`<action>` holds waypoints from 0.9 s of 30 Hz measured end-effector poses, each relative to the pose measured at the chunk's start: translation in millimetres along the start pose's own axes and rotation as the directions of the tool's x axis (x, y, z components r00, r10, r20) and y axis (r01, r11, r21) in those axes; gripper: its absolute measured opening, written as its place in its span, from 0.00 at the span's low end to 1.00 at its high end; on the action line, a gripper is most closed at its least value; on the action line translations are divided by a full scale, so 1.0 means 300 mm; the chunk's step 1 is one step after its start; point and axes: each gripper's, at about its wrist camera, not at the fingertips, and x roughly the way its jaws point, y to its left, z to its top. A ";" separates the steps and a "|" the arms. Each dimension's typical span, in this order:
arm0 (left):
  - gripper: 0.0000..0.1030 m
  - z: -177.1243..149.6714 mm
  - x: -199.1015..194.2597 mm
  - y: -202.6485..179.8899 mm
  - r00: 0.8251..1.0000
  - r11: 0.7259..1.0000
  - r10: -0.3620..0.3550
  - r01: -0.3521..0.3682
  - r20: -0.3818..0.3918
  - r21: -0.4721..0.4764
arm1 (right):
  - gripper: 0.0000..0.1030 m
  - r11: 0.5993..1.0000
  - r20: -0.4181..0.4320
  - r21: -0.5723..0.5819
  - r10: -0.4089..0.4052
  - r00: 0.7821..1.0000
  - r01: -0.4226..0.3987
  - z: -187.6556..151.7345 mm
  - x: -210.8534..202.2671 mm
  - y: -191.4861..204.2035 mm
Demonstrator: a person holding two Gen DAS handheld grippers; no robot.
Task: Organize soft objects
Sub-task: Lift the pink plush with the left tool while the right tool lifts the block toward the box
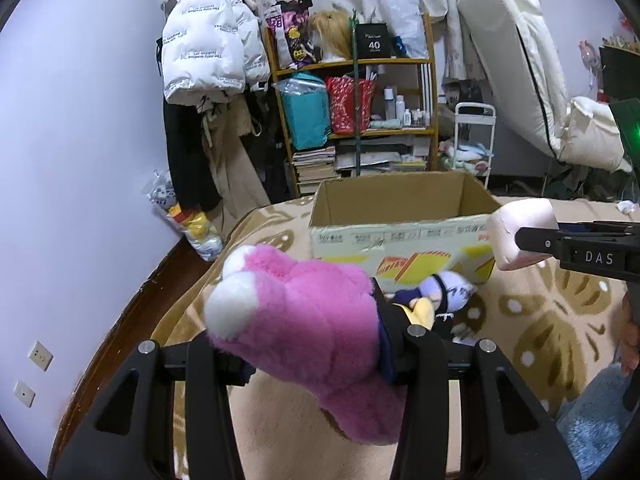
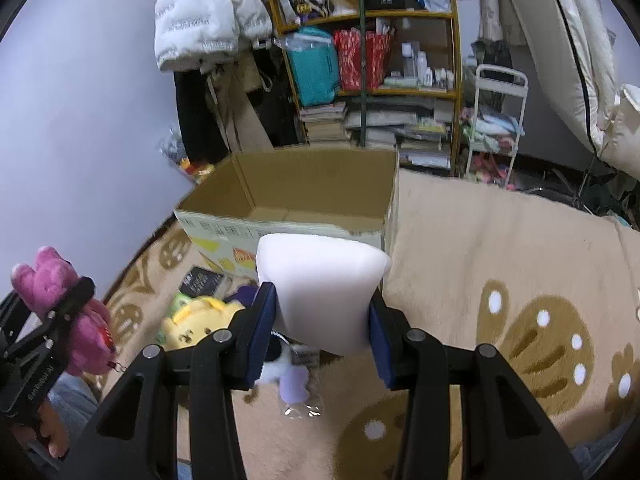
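**Two soft things in hand, box open and waiting**

Each hand-held gripper carries one soft object above the rug, and the open cardboard box (image 2: pixel 288 200) stands just ahead of both, its flaps out of the way and its inside apparently bare. That layout suggests the box is the collecting place.

The left gripper (image 1: pixel 304 344) is clamped on a pink plush toy (image 1: pixel 296 320), squeezing it across the body so that its white-tipped end sticks forward past the jaws; a grip through the thick middle probably keeps the floppy toy from slipping out. In the right wrist view the same toy hangs in the jaws at the left edge.

The right gripper (image 2: pixel 322 320) is closed on a pale pink foam block (image 2: pixel 320 284), its blue pads (image 2: pixel 264 320) pressing the two opposite flat sides. The block bulges wider above the pads, so it is being compressed.

More remains on the rug (image 2: pixel 500 248) in front of the box: a yellow plush (image 2: pixel 200 322), a small purple-haired doll (image 1: pixel 440 296), and a dark packet (image 2: pixel 200 280). So the sorting looks barely begun.
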 end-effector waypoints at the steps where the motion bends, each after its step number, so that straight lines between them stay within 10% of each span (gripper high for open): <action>1: 0.43 0.009 -0.004 0.001 1.000 1.000 -0.002 0.002 0.004 0.000 | 0.45 1.000 0.011 -0.001 0.004 1.000 -0.004 0.005 -0.012 0.006; 27: 0.44 0.372 0.070 0.053 0.976 0.999 -0.030 0.035 0.214 -0.022 | 0.45 0.998 0.236 -0.057 0.016 0.972 -0.003 0.231 -0.076 0.058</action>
